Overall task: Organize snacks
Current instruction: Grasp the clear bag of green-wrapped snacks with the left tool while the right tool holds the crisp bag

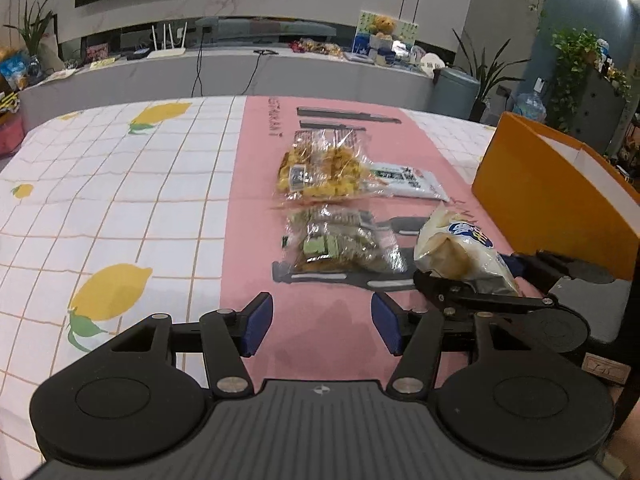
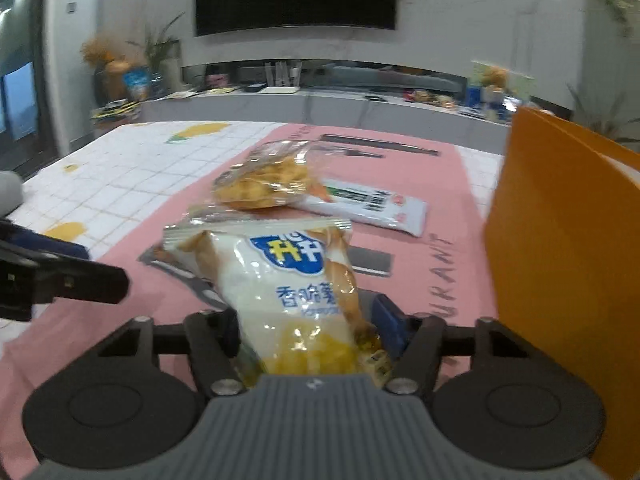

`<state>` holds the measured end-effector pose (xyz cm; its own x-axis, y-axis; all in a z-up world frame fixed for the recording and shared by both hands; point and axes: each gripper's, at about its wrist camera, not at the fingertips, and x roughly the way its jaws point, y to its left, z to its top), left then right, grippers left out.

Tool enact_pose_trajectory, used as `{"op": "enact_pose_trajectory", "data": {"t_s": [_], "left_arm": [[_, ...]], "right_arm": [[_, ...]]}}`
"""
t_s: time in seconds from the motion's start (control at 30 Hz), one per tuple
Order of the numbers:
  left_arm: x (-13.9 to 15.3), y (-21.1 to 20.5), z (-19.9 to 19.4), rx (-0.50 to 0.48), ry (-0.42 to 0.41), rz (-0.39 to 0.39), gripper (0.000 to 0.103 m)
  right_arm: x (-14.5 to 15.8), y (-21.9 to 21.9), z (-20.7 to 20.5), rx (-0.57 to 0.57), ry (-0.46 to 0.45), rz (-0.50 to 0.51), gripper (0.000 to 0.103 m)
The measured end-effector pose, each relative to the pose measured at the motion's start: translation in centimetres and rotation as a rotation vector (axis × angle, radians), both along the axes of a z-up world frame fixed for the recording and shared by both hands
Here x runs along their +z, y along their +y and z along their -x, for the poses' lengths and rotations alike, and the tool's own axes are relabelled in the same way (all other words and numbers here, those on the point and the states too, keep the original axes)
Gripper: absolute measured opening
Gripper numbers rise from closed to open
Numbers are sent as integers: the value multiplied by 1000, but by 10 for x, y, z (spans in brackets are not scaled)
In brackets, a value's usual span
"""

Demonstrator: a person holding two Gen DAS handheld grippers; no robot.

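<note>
My right gripper (image 2: 308, 328) is shut on a white snack bag with a blue logo (image 2: 288, 280), held upright between its blue pads over the pink mat. In the left wrist view the same white snack bag (image 1: 460, 248) shows at the right in the right gripper (image 1: 476, 284). My left gripper (image 1: 322, 324) hangs open over the mat with nothing between its fingers. Ahead of it lie a greenish snack bag (image 1: 340, 244), a yellow snack bag (image 1: 324, 172) and a flat white packet (image 1: 408, 180). The yellow snack bag (image 2: 264, 184) and white packet (image 2: 368, 208) lie beyond the held bag.
An orange box (image 1: 552, 192) stands open at the right edge of the table, close beside the right gripper; the orange box (image 2: 560, 260) fills the right of that view. A lemon-print cloth (image 1: 120, 200) covers the table's left half. A counter with clutter runs behind.
</note>
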<state>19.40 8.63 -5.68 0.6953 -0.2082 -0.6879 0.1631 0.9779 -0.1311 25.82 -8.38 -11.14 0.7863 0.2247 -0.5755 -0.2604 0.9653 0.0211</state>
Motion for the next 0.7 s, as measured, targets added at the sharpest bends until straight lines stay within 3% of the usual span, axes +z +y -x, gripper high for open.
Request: {"op": "enact_pose_trajectory", "data": {"t_s": [0.13,0.33,0.57,0.7], "left_arm": [[3,-4,2,13,2,25,67],[3,-10,1,11,-2,14,67],[4,-8,-11,26,33,33,67],[1,-4,-29,71,94,114,68]], "right_arm": [[-1,-1,2,-74,-13,11,54],[0,-18,1,-185,-6,-55,54],[0,-17,2,-178,-5,-38,54],[0,-19,2,-178,-4,-58,54]]}}
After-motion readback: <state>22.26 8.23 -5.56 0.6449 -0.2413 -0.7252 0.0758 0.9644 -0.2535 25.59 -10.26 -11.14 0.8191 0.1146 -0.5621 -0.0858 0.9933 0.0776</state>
